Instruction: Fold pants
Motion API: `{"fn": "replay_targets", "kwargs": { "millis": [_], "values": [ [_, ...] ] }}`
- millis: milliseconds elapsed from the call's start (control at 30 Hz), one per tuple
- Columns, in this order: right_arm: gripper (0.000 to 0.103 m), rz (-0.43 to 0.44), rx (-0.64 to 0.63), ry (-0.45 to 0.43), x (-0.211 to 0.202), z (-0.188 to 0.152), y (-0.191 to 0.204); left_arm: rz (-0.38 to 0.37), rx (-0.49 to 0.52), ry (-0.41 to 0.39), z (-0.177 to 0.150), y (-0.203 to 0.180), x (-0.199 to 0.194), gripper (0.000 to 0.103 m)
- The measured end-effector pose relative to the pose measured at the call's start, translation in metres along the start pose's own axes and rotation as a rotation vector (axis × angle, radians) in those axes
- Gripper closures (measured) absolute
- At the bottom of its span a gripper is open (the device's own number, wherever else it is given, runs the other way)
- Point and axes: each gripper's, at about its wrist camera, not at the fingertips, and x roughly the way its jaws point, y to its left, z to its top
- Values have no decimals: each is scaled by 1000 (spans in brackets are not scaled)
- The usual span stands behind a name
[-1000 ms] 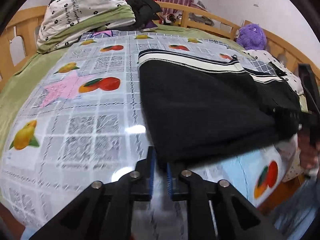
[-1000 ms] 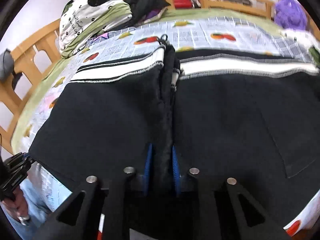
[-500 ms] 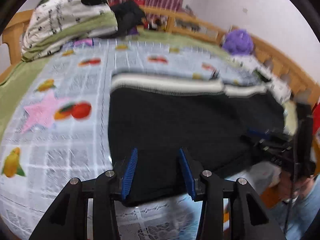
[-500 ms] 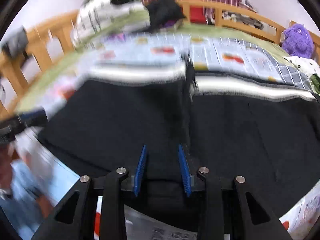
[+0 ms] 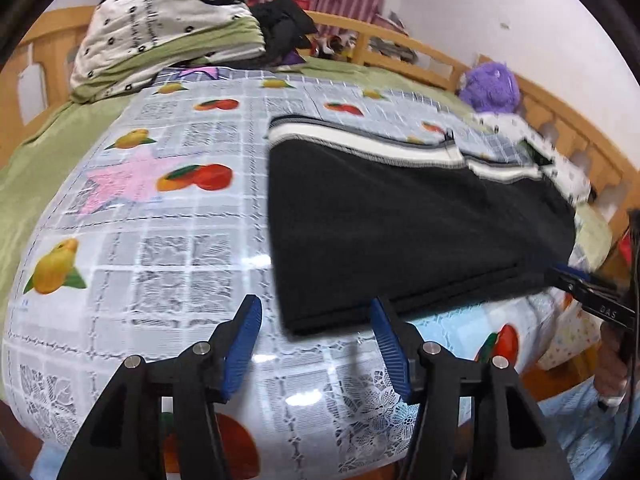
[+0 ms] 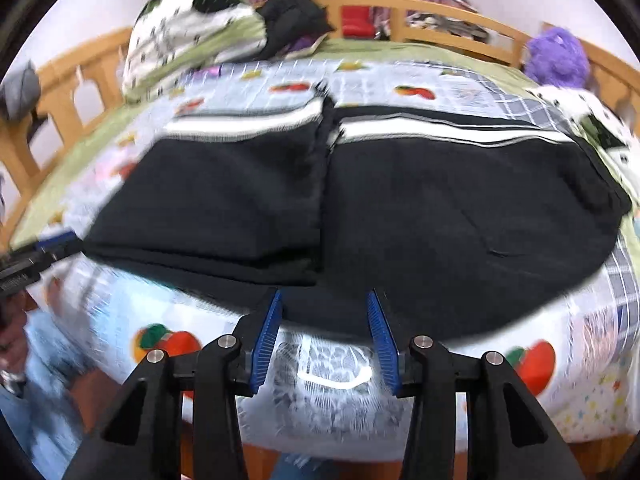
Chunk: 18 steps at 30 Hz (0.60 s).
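My left claw (image 5: 316, 320) and right claw (image 6: 325, 314) are both opening, gripping nothing. "DAS" shows on the right claw's arm. The black pants (image 5: 400, 224) lie folded on the fruit-print cover (image 5: 168, 240); far off, a pillow (image 5: 168, 28) and purple plush toy (image 5: 490, 86).

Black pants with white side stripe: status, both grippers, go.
Left gripper opening, fingers empty. Right gripper opening, nothing pinched. Black pants with white side stripe folded once, flat on fruit-print sheet. Nothing blocking.
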Motion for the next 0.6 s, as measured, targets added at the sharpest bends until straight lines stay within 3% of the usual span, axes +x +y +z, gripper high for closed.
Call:
{"fn": "replay_targets", "kwargs": {
  "millis": [100, 233, 500, 600],
  "values": [
    [52, 38, 137, -31, -14, -5, -21, -9, -63, 1, 10, 15, -2, 47],
    [52, 95, 286, 4, -8, -12, -40, -23, -117, 22, 25, 26, 9, 47],
    [53, 99, 450, -6, 15, -31, -65, -39, -145, 87, 50, 37, 50, 47],
    [54, 144, 530, -64, 20, -31, -79, -51, -134, 113, 61, 38, 71, 47]
  ]
}}
